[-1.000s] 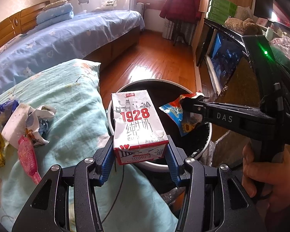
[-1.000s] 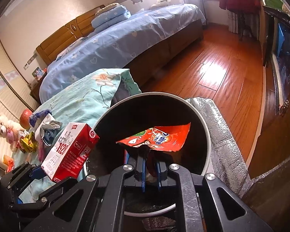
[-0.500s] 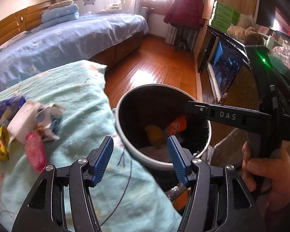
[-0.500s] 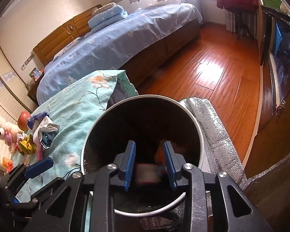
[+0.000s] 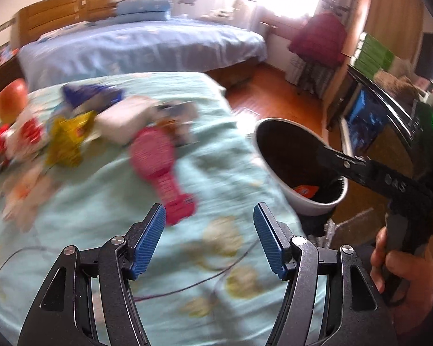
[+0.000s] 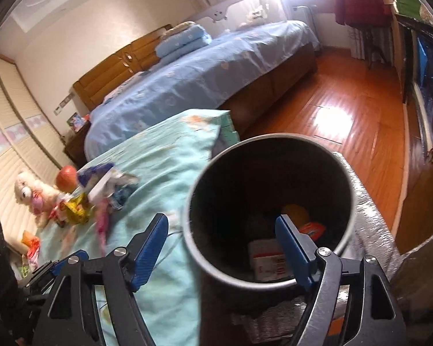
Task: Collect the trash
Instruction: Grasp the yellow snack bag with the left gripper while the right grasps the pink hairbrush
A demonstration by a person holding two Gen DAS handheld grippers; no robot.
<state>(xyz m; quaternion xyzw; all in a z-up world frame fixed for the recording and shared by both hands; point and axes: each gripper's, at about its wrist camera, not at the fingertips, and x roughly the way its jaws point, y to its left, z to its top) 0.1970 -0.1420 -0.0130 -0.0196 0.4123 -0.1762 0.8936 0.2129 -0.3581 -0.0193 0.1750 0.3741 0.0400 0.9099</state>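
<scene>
The left gripper (image 5: 209, 239) has its jaws spread wide with nothing between them, over the pale green quilt (image 5: 106, 207). Just beyond its blue pads (image 5: 148, 239) lies a pink wrapper (image 5: 161, 167), and farther left a blurred heap of wrappers (image 5: 72, 132). The right gripper (image 6: 222, 248) is likewise wide open and empty, above the round bin (image 6: 343, 190). Inside the bin lie a milk carton (image 6: 267, 259) and an orange packet (image 6: 313, 227). A blue bed (image 6: 205, 80) stands far behind.
</scene>
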